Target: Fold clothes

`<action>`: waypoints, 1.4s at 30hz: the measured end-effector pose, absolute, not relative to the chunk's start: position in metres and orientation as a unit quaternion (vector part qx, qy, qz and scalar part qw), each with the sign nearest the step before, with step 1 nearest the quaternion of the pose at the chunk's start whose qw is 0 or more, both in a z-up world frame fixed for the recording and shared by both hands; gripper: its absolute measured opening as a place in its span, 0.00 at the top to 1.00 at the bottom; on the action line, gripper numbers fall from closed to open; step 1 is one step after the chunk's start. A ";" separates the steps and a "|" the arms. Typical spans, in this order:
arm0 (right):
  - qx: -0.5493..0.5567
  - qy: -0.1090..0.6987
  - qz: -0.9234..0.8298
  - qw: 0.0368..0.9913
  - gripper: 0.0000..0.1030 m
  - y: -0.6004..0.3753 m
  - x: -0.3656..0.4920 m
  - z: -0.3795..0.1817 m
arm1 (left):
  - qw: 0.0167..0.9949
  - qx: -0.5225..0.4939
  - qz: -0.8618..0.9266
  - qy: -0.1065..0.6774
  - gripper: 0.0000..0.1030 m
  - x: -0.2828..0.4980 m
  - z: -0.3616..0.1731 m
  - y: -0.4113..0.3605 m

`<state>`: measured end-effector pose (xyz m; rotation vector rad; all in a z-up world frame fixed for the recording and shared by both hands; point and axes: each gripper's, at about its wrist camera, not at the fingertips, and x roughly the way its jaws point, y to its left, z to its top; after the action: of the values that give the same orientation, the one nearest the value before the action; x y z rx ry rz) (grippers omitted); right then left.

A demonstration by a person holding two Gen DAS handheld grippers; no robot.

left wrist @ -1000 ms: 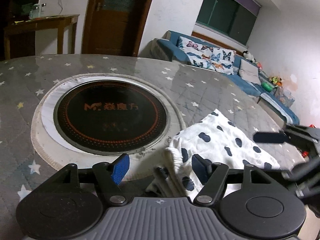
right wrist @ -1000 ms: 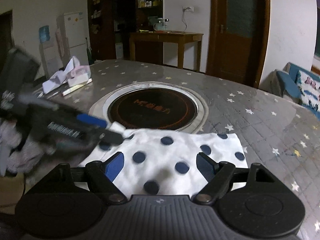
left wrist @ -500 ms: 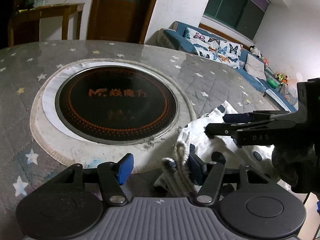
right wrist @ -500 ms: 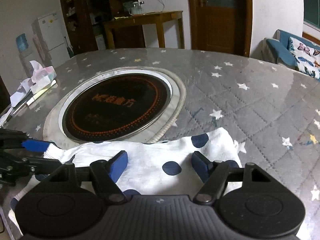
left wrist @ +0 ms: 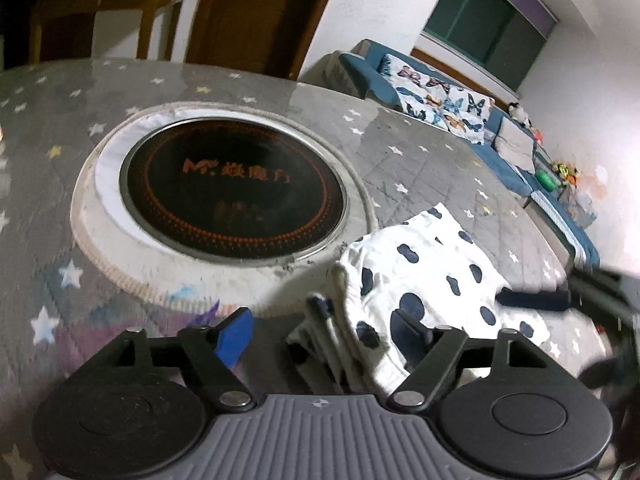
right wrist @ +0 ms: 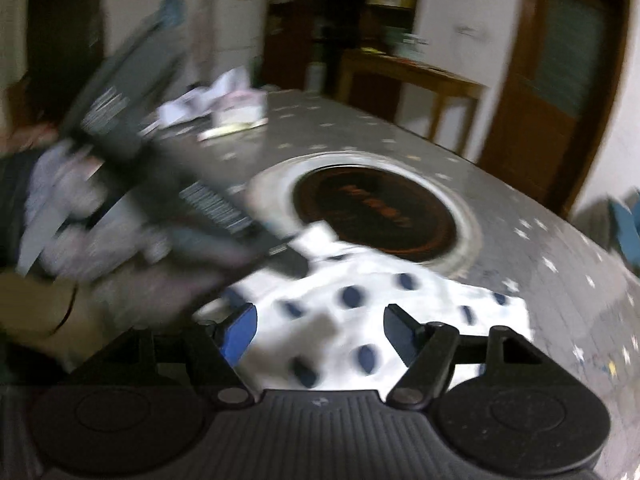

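Both claws, left (left wrist: 322, 326) and right (right wrist: 320, 328), hang wide over spotted cloth (left wrist: 424, 272) bunched on the bench (left wrist: 400, 152); a fold seems underway, needing an edge gripped.

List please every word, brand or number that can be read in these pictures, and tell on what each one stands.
"M" with Chinese characters I cannot make out: orange print on the round black cooktop set in the table.
White lettering on the left gripper, in the right wrist view: too blurred to read.
Nothing is printed on the dotted garment.
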<state>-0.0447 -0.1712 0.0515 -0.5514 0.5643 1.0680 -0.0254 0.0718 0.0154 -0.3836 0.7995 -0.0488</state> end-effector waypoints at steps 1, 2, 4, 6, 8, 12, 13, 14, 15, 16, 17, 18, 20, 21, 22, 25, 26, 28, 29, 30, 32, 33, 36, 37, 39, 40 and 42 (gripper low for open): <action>-0.273 0.256 0.500 0.781 0.30 -0.167 -0.053 0.048 | 0.901 -0.194 -0.022 0.388 0.21 -0.027 0.016 0.073; -0.291 0.251 0.504 0.773 0.30 -0.162 -0.061 0.044 | 0.898 -0.204 -0.020 0.390 0.21 -0.029 0.017 0.073; -0.328 0.237 0.507 0.761 0.30 -0.153 -0.074 0.034 | 0.891 -0.224 -0.017 0.394 0.20 -0.032 0.017 0.076; -0.367 0.219 0.503 0.751 0.32 -0.144 -0.085 0.023 | 0.884 -0.242 -0.014 0.400 0.20 -0.035 0.017 0.078; -0.404 0.202 0.498 0.740 0.34 -0.136 -0.094 0.013 | 0.877 -0.257 -0.012 0.405 0.20 -0.038 0.014 0.080; -0.445 0.165 0.488 0.733 0.45 -0.127 -0.107 -0.001 | 0.861 -0.289 -0.021 0.417 0.20 -0.041 0.008 0.080; -0.449 0.159 0.484 0.734 0.48 -0.125 -0.108 -0.001 | 0.858 -0.296 -0.023 0.419 0.20 -0.041 0.006 0.080; -0.448 0.159 0.481 0.737 0.52 -0.124 -0.108 -0.002 | 0.855 -0.302 -0.024 0.421 0.20 -0.041 0.005 0.080; -0.442 0.161 0.481 0.740 0.59 -0.123 -0.106 -0.002 | 0.851 -0.310 -0.025 0.423 0.20 -0.041 0.003 0.080; -0.432 0.163 0.480 0.746 0.62 -0.124 -0.105 0.001 | 0.847 -0.319 -0.026 0.425 0.20 -0.041 0.002 0.080; -0.423 0.165 0.479 0.751 0.67 -0.124 -0.104 0.003 | 0.844 -0.326 -0.028 0.425 0.20 -0.042 0.001 0.081; -0.413 0.167 0.478 0.757 0.70 -0.125 -0.103 0.005 | 0.841 -0.334 -0.028 0.424 0.20 -0.042 0.000 0.082; -0.391 0.169 0.477 0.769 0.74 -0.128 -0.099 0.013 | 0.835 -0.352 -0.029 0.423 0.18 -0.043 -0.002 0.084; -0.382 0.169 0.476 0.774 0.75 -0.129 -0.098 0.017 | 0.830 -0.364 -0.029 0.422 0.16 -0.043 -0.002 0.085; -0.373 0.169 0.475 0.779 0.75 -0.131 -0.096 0.020 | 0.825 -0.377 -0.030 0.420 0.15 -0.043 -0.003 0.085; -0.354 0.170 0.474 0.788 0.78 -0.134 -0.093 0.029 | 0.807 -0.417 -0.034 0.416 0.13 -0.044 -0.006 0.087; -0.351 0.169 0.473 0.790 0.79 -0.135 -0.092 0.032 | 0.800 -0.432 -0.035 0.415 0.13 -0.044 -0.007 0.088; -0.342 0.170 0.472 0.795 0.80 -0.139 -0.088 0.036 | 0.785 -0.460 -0.036 0.414 0.13 -0.044 -0.009 0.089; -0.338 0.170 0.472 0.797 0.81 -0.141 -0.086 0.038 | 0.776 -0.476 -0.035 0.413 0.13 -0.044 -0.011 0.090; -0.335 0.169 0.471 0.798 0.81 -0.144 -0.086 0.040 | 0.766 -0.493 -0.035 0.411 0.13 -0.045 -0.013 0.090; -0.330 0.170 0.472 0.800 0.82 -0.147 -0.085 0.041 | 0.754 -0.513 -0.036 0.410 0.12 -0.044 -0.017 0.089; -0.326 0.171 0.473 0.801 0.82 -0.149 -0.084 0.042 | 0.748 -0.522 -0.037 0.409 0.12 -0.043 -0.019 0.088; -0.317 0.178 0.477 0.800 0.82 -0.153 -0.082 0.042 | 0.739 -0.535 -0.039 0.408 0.13 -0.039 -0.024 0.085; -0.313 0.181 0.479 0.800 0.82 -0.154 -0.081 0.042 | 0.738 -0.537 -0.038 0.407 0.14 -0.038 -0.025 0.084; -0.307 0.187 0.482 0.799 0.82 -0.157 -0.080 0.042 | 0.740 -0.536 -0.039 0.404 0.19 -0.035 -0.025 0.082; -0.304 0.190 0.484 0.799 0.82 -0.158 -0.080 0.042 | 0.741 -0.536 -0.038 0.404 0.26 -0.033 -0.026 0.081; -0.297 0.196 0.487 0.798 0.81 -0.161 -0.079 0.041 | 0.741 -0.535 -0.037 0.405 0.45 -0.030 -0.029 0.080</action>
<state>-0.0788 -0.1610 0.0414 -0.6379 0.4201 1.0454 -0.0303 0.0803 -0.0285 -1.1732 0.8882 -0.0815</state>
